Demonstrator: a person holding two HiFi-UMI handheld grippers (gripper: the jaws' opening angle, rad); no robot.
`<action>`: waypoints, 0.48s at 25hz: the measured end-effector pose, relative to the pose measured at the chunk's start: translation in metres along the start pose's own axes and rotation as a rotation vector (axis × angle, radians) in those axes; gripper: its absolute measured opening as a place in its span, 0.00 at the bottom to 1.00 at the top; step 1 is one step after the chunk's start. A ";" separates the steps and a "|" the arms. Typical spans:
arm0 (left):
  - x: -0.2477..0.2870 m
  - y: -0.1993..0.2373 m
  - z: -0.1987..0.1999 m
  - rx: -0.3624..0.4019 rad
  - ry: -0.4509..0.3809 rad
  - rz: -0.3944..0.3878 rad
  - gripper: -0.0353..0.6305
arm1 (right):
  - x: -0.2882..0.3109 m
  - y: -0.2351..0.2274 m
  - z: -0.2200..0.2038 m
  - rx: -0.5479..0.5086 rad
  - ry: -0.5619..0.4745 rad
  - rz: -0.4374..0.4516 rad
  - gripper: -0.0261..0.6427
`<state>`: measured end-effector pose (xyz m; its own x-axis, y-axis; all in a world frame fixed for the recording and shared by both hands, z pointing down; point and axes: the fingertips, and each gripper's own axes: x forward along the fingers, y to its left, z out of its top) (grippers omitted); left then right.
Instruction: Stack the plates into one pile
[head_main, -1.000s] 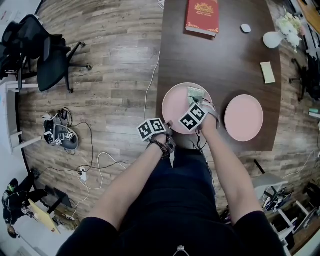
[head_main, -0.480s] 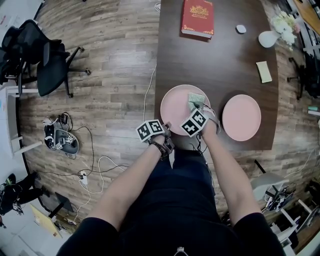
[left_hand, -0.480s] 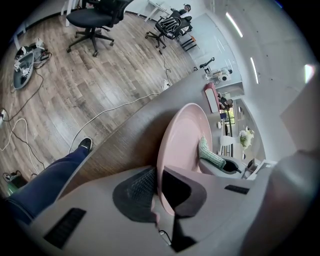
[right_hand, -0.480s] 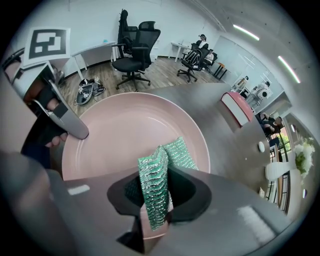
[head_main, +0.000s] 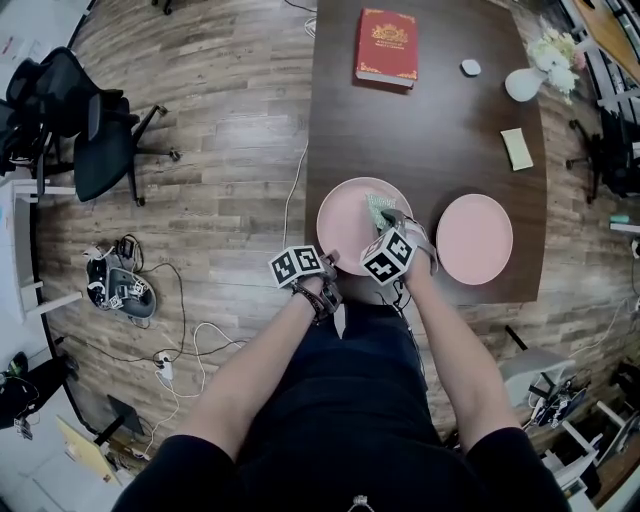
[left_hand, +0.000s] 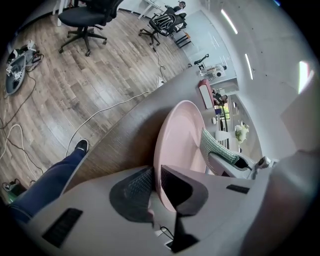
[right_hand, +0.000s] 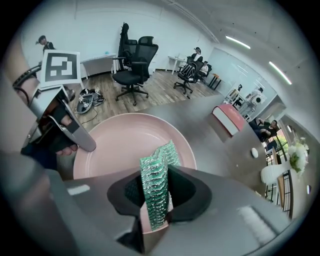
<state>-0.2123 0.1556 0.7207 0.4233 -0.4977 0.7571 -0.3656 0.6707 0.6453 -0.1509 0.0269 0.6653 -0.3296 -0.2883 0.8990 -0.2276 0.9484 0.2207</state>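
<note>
Moved: your right gripper (head_main: 388, 222) has drawn back toward the lower right rim of the round pale pink plate (head_main: 350, 215) at frame centre. The jaws of your left gripper (left_hand: 156, 182) have just been easing apart with that plate's rim between them.
Left grip: in the left gripper view the pads sit close on either side of the rim with no gap you could make out, so it is a light hold on the plate.
Right grip: the jaws stand wide, clamped on a green glittery mesh scouring pad (right_hand: 159, 165) that stands upright between them over the plate.
Plates: the held one is on the dark brown wooden table (head_main: 430, 130). A second round pink plate (head_main: 474, 238) lies just to its right, apart from it and not stacked.
Hidden: in the head view your marker cubes cover both sets of jaws and the plate's lower rim, and you cannot tell whether that rim is raised off the table. In the right gripper view the gripper's own body hides the near rim.
Elsewhere: a red hardback book (head_main: 385, 47) lies near the table's top edge.
</note>
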 end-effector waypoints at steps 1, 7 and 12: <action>-0.001 -0.001 0.000 0.012 0.001 -0.006 0.12 | -0.004 -0.001 0.001 0.006 -0.007 -0.001 0.17; -0.010 -0.007 0.001 0.072 0.004 -0.031 0.18 | -0.026 0.000 0.006 0.019 -0.041 0.014 0.17; -0.018 -0.010 0.002 0.089 -0.040 -0.037 0.22 | -0.030 0.012 0.002 -0.023 -0.029 0.048 0.17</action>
<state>-0.2180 0.1567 0.7012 0.4052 -0.5439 0.7348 -0.4232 0.6009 0.6781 -0.1452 0.0463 0.6399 -0.3657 -0.2458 0.8977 -0.1903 0.9639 0.1864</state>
